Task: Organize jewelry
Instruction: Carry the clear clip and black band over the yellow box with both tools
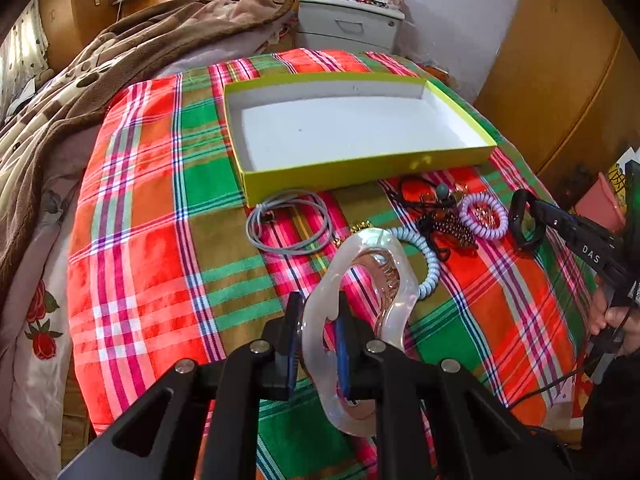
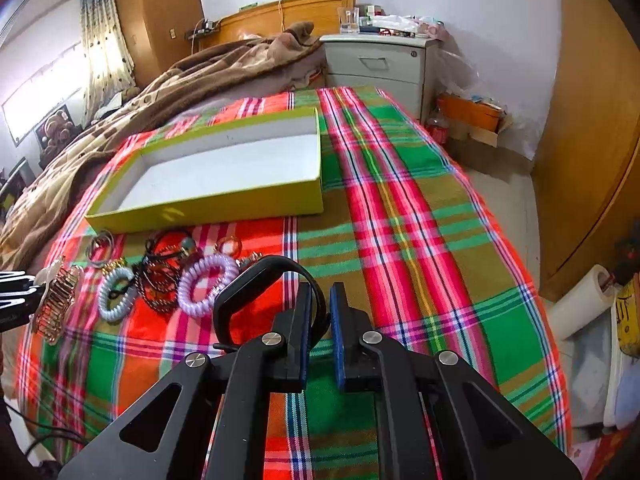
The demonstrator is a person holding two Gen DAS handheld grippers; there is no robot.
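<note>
My left gripper [image 1: 320,312] is shut on a clear, wavy hair claw clip [image 1: 356,280] and holds it above the plaid cloth; the clip also shows in the right wrist view [image 2: 56,300]. My right gripper [image 2: 320,304] is shut on a black loop band [image 2: 256,280], also seen in the left wrist view [image 1: 524,220]. An empty yellow-green box [image 1: 360,172] with a white inside lies beyond. Between lie a grey cord loop [image 1: 288,220], a blue spiral hair tie [image 1: 428,260], a purple spiral hair tie [image 1: 484,216] and dark beaded jewelry [image 1: 444,220].
The plaid cloth [image 2: 400,220] covers a bed. A brown blanket [image 1: 100,80] is heaped at the left. A white nightstand [image 1: 348,20] stands behind against the wall. A paper roll [image 2: 580,304] lies off the bed's right side.
</note>
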